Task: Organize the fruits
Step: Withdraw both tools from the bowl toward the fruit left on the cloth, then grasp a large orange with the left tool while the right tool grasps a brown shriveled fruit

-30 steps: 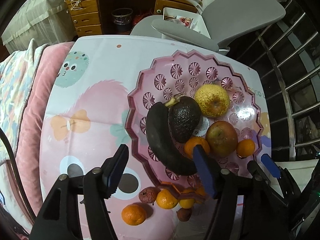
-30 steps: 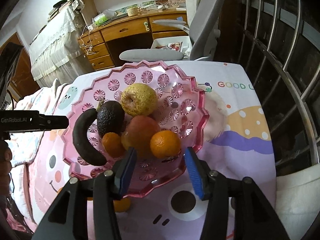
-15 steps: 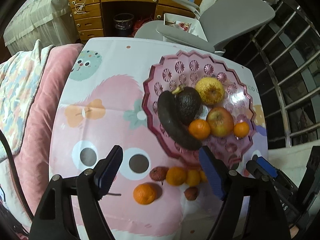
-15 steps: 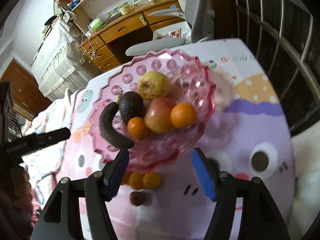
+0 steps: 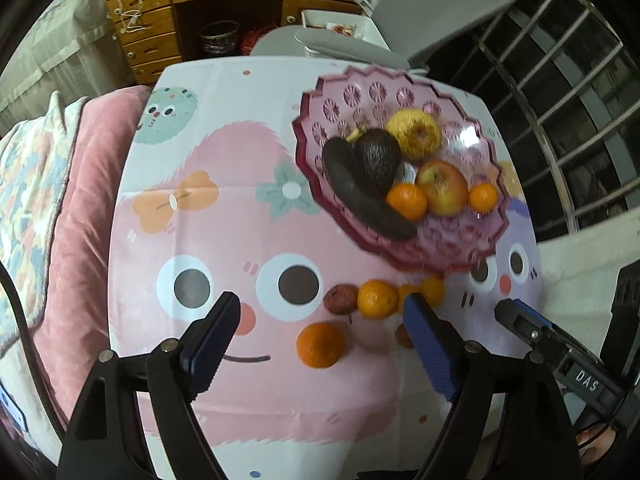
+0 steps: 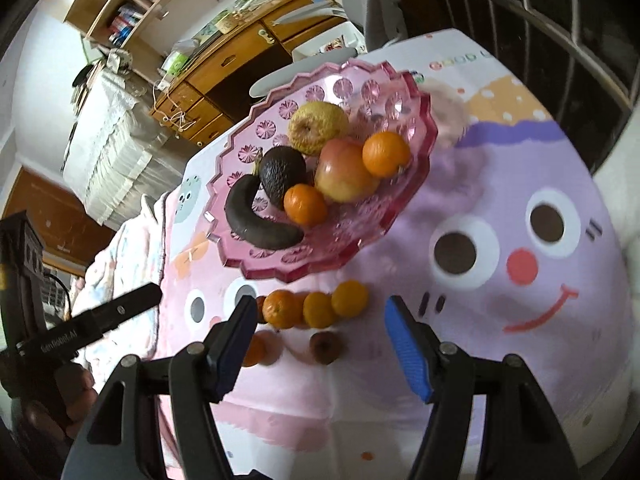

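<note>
A pink scalloped fruit bowl (image 5: 472, 248) (image 6: 416, 120) holds a dark banana (image 5: 360, 200), an avocado (image 5: 378, 156), a yellow pear (image 5: 416, 134), an apple (image 5: 442, 188) and two oranges. Loose on the cloth in front of it lie several small oranges (image 5: 378, 298) (image 6: 318, 308), one apart (image 5: 320, 344), and two brown fruits (image 5: 340, 298) (image 6: 326, 346). My left gripper (image 5: 324, 344) is open and empty, above the loose fruit. My right gripper (image 6: 320, 344) is open and empty, also above it.
The table has a pink cartoon cloth (image 5: 200, 200). A pink cushion (image 5: 84, 184) lies along its left side. A grey chair (image 5: 400, 20) and a wooden desk (image 5: 224, 12) stand behind. A metal railing (image 5: 560, 100) runs on the right.
Both grippers have drawn back from the bowl toward the table's near edge. The loose fruit now lies between the fingers in both views. Both stay open.
</note>
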